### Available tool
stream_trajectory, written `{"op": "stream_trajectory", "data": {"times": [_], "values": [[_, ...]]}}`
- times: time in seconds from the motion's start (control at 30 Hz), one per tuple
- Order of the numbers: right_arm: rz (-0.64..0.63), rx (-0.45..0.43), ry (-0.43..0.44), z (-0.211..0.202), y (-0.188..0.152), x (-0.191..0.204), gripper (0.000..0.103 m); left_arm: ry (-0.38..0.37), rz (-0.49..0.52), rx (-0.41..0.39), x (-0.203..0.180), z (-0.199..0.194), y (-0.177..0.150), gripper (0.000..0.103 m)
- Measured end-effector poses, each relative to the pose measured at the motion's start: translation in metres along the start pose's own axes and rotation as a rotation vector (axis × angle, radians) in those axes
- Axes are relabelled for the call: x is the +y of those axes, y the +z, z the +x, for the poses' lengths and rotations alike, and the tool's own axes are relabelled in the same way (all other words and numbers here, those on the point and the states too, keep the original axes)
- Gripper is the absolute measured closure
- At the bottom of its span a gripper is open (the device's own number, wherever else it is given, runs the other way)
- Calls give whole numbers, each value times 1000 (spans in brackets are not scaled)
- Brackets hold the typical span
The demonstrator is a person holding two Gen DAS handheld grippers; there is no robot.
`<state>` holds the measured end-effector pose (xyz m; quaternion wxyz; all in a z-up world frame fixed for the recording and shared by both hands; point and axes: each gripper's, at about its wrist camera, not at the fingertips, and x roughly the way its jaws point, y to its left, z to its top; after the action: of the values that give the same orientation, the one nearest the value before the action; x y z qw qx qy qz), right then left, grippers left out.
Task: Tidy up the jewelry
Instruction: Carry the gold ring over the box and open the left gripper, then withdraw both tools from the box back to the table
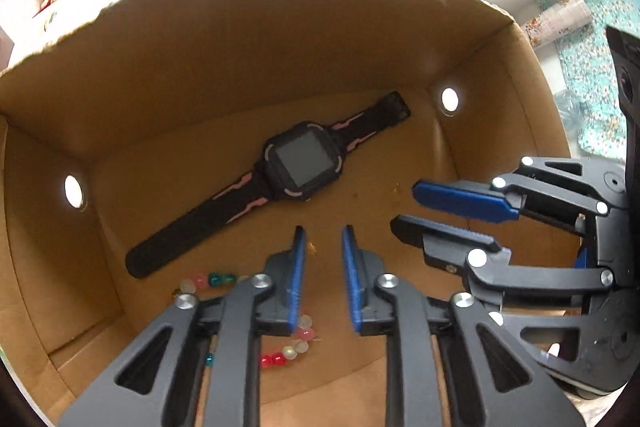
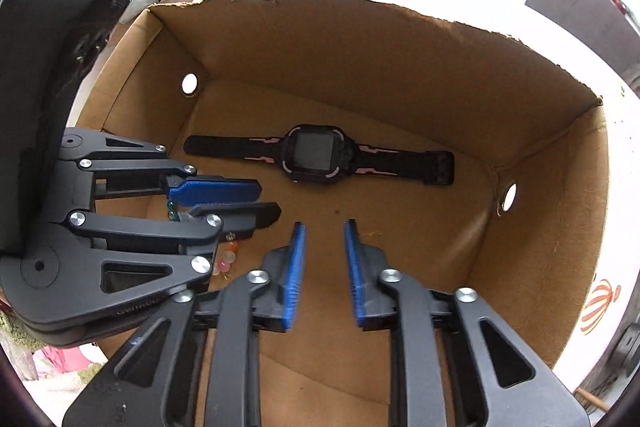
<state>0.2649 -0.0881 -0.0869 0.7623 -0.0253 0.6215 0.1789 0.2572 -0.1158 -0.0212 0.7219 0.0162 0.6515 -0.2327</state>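
Beaded bracelet (image 1: pixel 280 343) lies on the cardboard box (image 1: pixel 248 39) floor under my left gripper (image 1: pixel 324 283), watch (image 1: pixel 296 167) just beyond | left jaws apart, empty | right gripper (image 2: pixel 324 275) apart, empty | I judge both poised low for the next pick.

Black watch (image 1: pixel 298 163) with pink strap accents is lying flat, face up, mid-floor of cardboard box (image 1: pixel 248 47); coloured bead string (image 1: pixel 294 345) is lying along the near edge.

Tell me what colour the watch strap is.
Black strap with pink line markings, clearest in the right wrist view.
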Motion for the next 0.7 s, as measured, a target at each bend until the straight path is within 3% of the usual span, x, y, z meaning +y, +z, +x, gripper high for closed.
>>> {"op": "stream_trajectory", "data": {"times": [0.1,0.27,0.47,0.57,0.7], "values": [[5,-14,2,-11,-7,-2,79,-6,-17,-8,3,3,3,76],[11,-48,-8,-21,-10,-6,76,-23,-37,-25,12,2,-1,75],[14,-133,-30,-54,-18,-13,65,-41,-24,-113,10,-26,-12,75],[22,-215,-11,-84,-32,-12,62,-49,34,-186,-1,-55,-31,75],[43,-361,27,-132,-67,-6,53,-29,217,-354,-20,-111,-71,69]]}}
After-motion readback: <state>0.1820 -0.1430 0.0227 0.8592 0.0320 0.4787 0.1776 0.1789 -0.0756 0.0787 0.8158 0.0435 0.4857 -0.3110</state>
